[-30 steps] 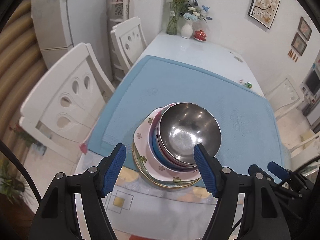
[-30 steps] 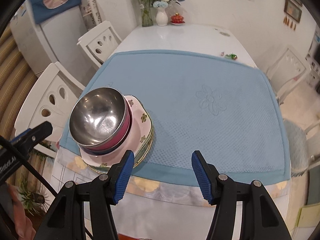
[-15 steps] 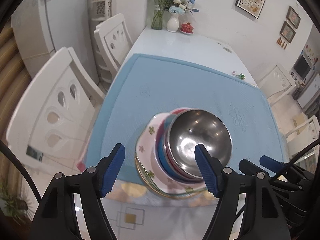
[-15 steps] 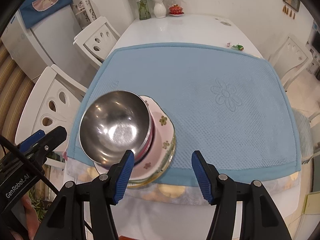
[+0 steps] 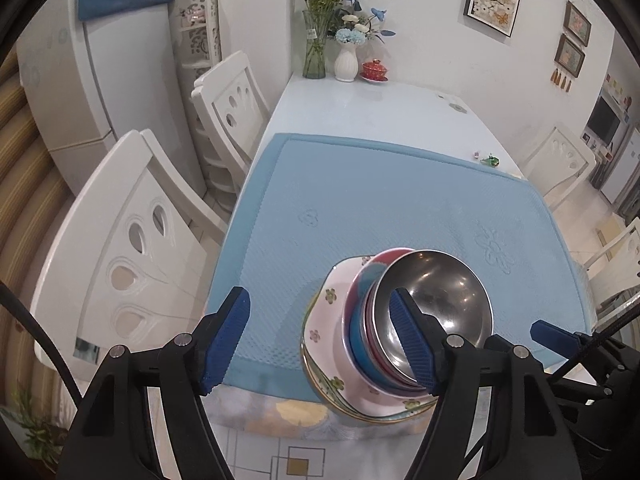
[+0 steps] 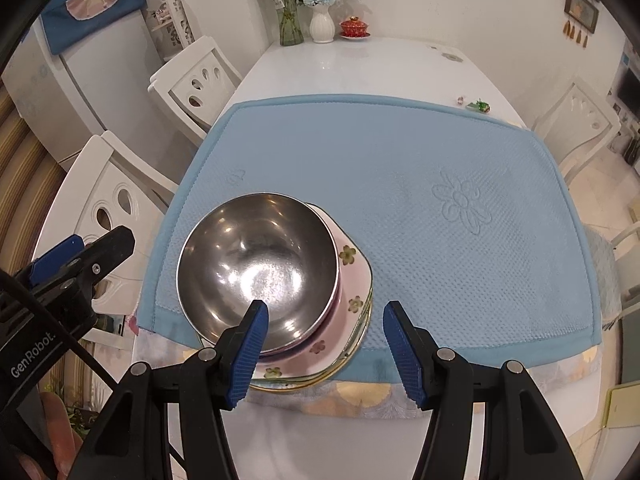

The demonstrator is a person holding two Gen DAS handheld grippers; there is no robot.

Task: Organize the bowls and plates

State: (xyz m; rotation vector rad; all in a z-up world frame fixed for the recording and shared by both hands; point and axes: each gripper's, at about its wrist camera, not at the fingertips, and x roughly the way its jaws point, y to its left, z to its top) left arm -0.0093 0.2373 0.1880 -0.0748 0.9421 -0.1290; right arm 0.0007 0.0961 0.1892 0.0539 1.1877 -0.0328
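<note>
A stack of dishes stands at the near edge of the blue mat point(image 5: 380, 208). A steel bowl point(image 5: 436, 304) point(image 6: 256, 264) tops it, nested in a red bowl point(image 5: 382, 257) and a blue bowl point(image 5: 356, 338). These rest on a pink flowered plate point(image 5: 324, 320) point(image 6: 354, 276) with more plates under it. My left gripper point(image 5: 320, 320) hovers open above the stack's left side, its right finger over the steel bowl's rim. My right gripper point(image 6: 326, 320) hovers open over the stack's right edge, its left finger over the bowl's near rim. Neither holds anything.
The white table point(image 5: 380, 108) carries vases point(image 5: 346, 60) and a red lidded cup point(image 5: 374, 70) at its far end, and a small green trinket point(image 5: 491, 160) beside the mat. White chairs point(image 5: 132, 248) line the left side. A hand point(image 6: 56, 432) holds the left gripper.
Both grippers have slid sideways over the table. In the left view the stack drifted rightward under the right finger; in the right view it came in under the left finger. The dishes themselves stayed put.
</note>
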